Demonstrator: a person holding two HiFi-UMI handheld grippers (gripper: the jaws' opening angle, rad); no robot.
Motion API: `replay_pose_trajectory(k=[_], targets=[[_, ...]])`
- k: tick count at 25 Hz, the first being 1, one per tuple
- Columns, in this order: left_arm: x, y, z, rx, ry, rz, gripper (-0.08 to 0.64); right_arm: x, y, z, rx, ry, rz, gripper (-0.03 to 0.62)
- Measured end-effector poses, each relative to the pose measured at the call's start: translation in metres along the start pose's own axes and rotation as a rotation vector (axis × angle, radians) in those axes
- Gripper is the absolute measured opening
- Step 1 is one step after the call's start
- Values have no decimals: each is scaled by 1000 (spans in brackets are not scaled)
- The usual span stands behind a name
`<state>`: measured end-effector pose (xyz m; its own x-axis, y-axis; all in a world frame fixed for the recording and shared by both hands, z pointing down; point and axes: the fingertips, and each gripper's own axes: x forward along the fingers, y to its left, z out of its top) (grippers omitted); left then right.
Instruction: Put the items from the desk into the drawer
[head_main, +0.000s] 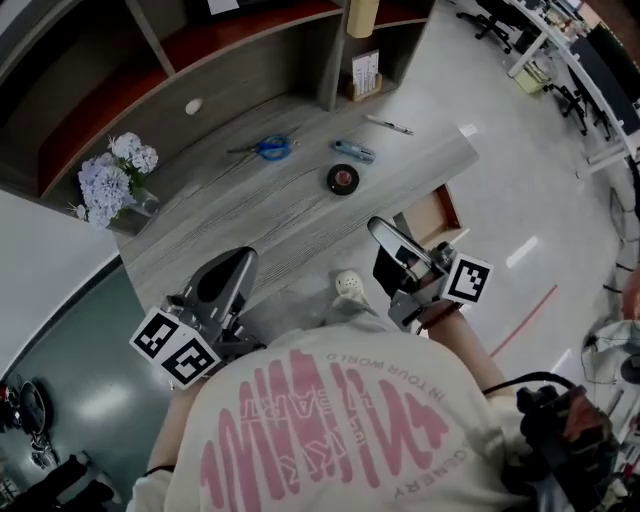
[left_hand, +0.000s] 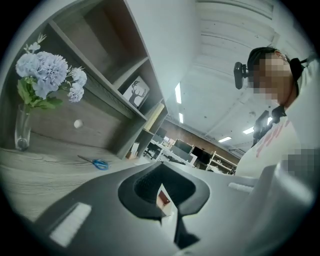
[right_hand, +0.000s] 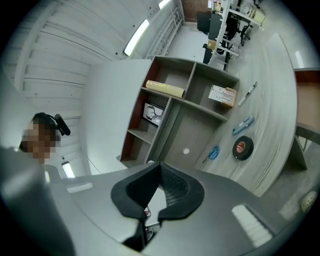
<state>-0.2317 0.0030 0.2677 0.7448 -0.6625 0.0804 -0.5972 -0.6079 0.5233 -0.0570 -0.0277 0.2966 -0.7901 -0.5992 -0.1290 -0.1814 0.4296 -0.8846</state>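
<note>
1. Left gripper: fingers closed on each other, nothing between them. It is held at the near edge of the surface, well apart from the items.
2. Right gripper: fingers closed too, empty. It is held off the surface's near right corner, just beside the open drawer.
3. Task items lie on the surface: blue-handled scissors, blue cutter, black tape roll and pen.
4. Tape roll lies nearest the grippers, just in front of the cutter; the pen lies farthest right.
5. White ball sits by the back panel.
6. Flowers in a glass vase stand upright at the left end.
7. The drawer's inside is mostly hidden behind the right gripper.
</note>
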Motion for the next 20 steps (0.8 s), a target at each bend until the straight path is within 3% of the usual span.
replay_pose_trajectory(k=[7, 11, 15, 20], targets=[[31, 28, -3, -74, -9, 123, 18, 28, -42, 47, -46, 125, -12, -2], [51, 37, 3, -91, -18, 175, 17, 51, -58, 72, -31, 178, 36, -2], [80, 48, -6, -99, -12, 218, 17, 68, -97, 92, -16, 231, 30, -2], [110, 68, -10, -136, -62, 327, 17, 88, -138, 108, -59, 346, 30, -2]])
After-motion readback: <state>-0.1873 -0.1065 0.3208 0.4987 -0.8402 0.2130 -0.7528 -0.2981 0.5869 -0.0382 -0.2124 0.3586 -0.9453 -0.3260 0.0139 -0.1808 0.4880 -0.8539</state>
